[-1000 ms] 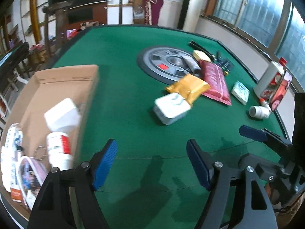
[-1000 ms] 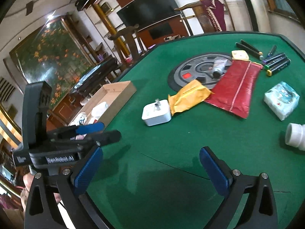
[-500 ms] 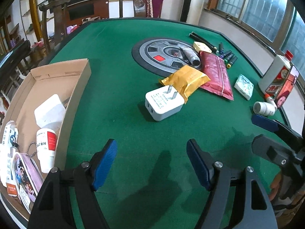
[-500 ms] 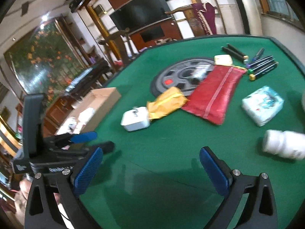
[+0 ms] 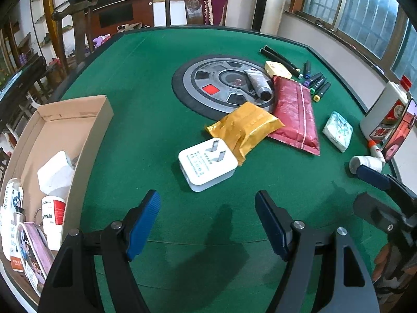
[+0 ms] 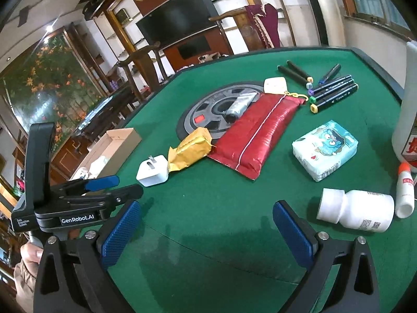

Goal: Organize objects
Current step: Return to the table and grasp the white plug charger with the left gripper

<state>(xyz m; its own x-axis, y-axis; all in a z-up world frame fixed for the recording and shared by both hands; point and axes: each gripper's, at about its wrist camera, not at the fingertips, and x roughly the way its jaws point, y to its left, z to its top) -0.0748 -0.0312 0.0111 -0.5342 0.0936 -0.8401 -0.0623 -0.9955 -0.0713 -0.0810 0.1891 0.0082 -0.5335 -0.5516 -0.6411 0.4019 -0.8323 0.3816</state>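
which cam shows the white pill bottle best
The right wrist view: the white pill bottle lies on its side, whole, label visible. The left wrist view shows only its cap end, partly hidden behind the other hand-held gripper.

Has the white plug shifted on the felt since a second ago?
No. The plug still touches the yellow pouch, just below the grey disc; only the cameras moved.

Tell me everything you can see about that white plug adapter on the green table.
The white square plastic plug adapter has rounded corners and lies flat on the green felt table, its two metal prongs pointing up beside small grey print. The crinkled yellow foil packet touches one edge. It sits ahead of the open left gripper, unheld.
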